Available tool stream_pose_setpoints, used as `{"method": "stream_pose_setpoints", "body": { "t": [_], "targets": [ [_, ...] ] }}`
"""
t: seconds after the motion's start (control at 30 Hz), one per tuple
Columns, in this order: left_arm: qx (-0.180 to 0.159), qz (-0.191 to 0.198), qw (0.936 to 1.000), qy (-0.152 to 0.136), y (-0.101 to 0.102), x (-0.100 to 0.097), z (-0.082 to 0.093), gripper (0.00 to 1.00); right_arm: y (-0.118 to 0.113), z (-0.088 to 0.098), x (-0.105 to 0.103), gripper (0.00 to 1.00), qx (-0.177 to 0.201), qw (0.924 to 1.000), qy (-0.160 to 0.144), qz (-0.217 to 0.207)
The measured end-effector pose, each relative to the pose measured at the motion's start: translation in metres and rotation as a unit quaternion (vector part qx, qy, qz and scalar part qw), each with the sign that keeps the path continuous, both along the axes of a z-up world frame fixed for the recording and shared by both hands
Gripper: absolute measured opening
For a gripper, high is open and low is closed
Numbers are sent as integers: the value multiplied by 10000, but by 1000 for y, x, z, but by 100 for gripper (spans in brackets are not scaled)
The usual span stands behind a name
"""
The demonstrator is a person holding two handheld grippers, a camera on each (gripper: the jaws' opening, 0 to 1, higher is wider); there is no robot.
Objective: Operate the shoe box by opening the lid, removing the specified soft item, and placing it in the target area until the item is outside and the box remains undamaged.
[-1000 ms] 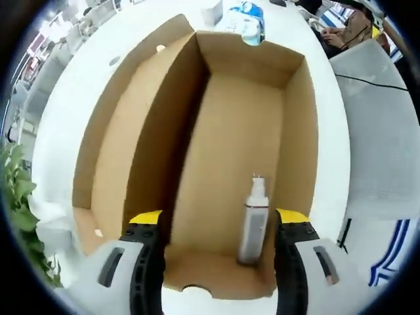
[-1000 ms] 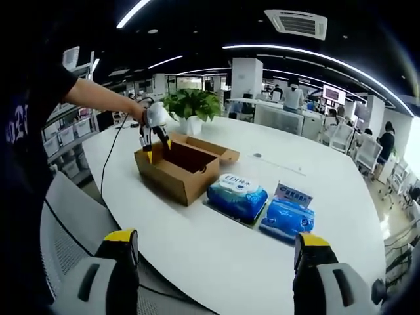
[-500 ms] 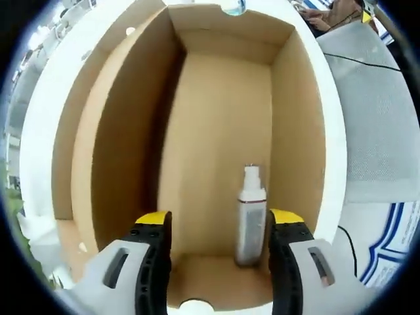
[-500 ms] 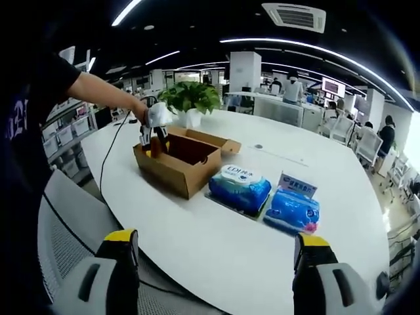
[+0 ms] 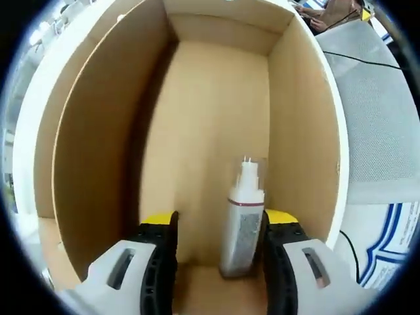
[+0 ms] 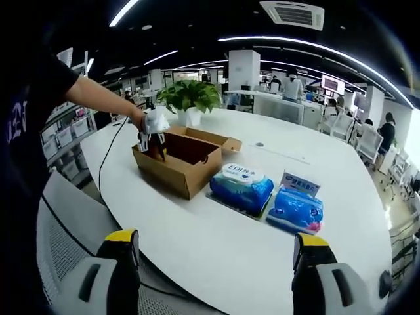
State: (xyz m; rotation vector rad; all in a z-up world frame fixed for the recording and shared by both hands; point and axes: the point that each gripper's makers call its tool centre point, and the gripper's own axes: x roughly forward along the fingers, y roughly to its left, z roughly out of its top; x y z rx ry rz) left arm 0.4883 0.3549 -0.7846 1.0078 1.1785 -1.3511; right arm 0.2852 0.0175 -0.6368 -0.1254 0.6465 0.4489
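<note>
Inside the opened shoe box (image 5: 216,131), the left hand-held gripper (image 5: 220,223) straddles the bottle (image 5: 241,223), jaws released; lifting and placing remain, right hand-held gripper (image 6: 213,246) idle, released, above the bench (image 6: 216,249)

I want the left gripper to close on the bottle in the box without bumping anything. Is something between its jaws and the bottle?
Nothing visible. The left gripper is open inside the cardboard box, and the bottle lies between its jaws, nearer the right one. The box's right wall runs close beside that jaw.

bottle (image 5: 241,223) in box (image 5: 98,144), packs (image 6: 241,187) perhaps beside
</note>
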Motion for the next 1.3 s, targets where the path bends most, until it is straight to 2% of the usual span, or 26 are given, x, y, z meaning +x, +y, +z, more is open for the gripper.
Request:
{"method": "stream_pose_setpoints", "body": {
  "t": [0.13,0.37,0.6,0.83,0.87,0.93,1.07,1.3],
  "targets": [
    [-45,44,10000,-14,1,-2,0,46,2,-1,2,97,6,10000,-3,16],
    [-111,12,9999,16,0,-13,-1,29,5,0,2,96,29,10000,-29,41],
    [-26,168,9998,-58,2,-11,0,28,4,-1,1,95,37,10000,-27,29],
    [-10,578,9981,-211,3,-2,-1,28,5,-1,1,95,57,10000,-21,43],
    [-11,528,9983,-225,3,-1,-1,28,6,0,2,95,53,10000,-30,51],
    [17,156,9991,-401,5,3,-1,30,6,1,2,95,74,9999,-49,49],
    [37,103,9992,-385,7,0,-2,36,6,1,1,94,73,10000,-44,47],
    [101,-90,9987,-487,10,0,-4,29,6,1,-1,94,56,10000,-41,47]
  ]
}}
